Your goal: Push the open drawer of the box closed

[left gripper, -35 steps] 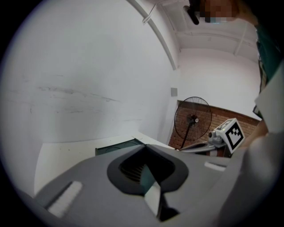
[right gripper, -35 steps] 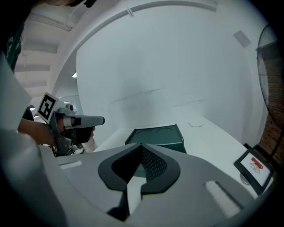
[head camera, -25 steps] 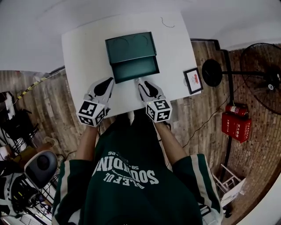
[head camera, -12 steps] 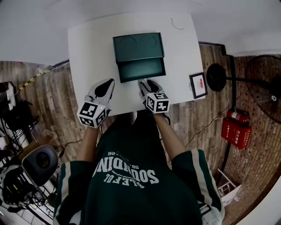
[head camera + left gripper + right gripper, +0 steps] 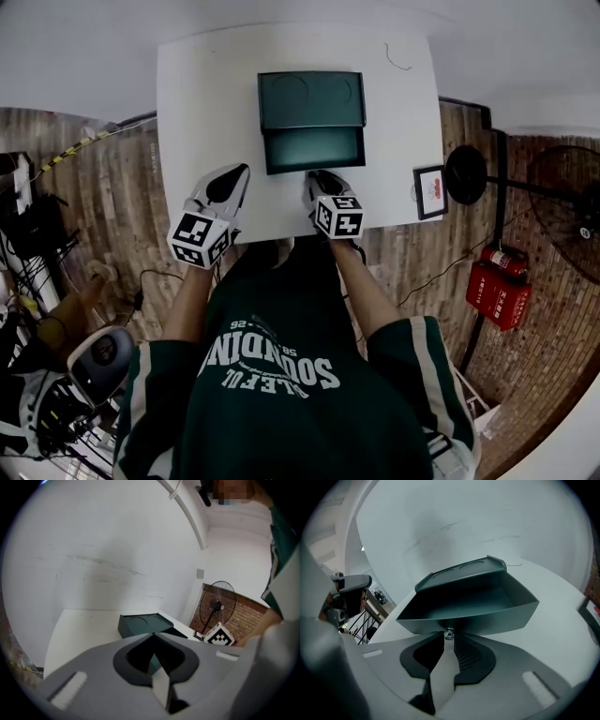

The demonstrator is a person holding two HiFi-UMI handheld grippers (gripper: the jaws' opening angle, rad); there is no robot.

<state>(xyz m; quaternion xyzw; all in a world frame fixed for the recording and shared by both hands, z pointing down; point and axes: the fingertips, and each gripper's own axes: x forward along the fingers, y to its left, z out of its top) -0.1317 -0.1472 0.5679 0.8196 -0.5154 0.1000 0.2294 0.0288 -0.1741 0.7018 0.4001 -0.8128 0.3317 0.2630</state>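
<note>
A dark green box (image 5: 311,97) stands on the white table (image 5: 206,103), its drawer (image 5: 314,148) pulled out toward me. In the right gripper view the drawer (image 5: 468,603) fills the middle, its small metal knob (image 5: 449,633) at the front. My right gripper (image 5: 315,175) is at the drawer's front; its jaws have just been closing, and now pinch the knob between their tips (image 5: 449,637). My left gripper (image 5: 240,172) hangs over the table left of the drawer, apart from it, jaws together and empty (image 5: 153,634). The box (image 5: 140,623) shows ahead of it.
A small framed card (image 5: 432,190) lies at the table's right edge. Beyond that edge stand a fan's black base (image 5: 466,173), a floor fan (image 5: 567,211) and a red box (image 5: 504,295). A chair (image 5: 98,354) and clutter are on the floor at lower left.
My right gripper has come down and forward onto the drawer's front. The left gripper has barely shifted. The drawer stays pulled out.
</note>
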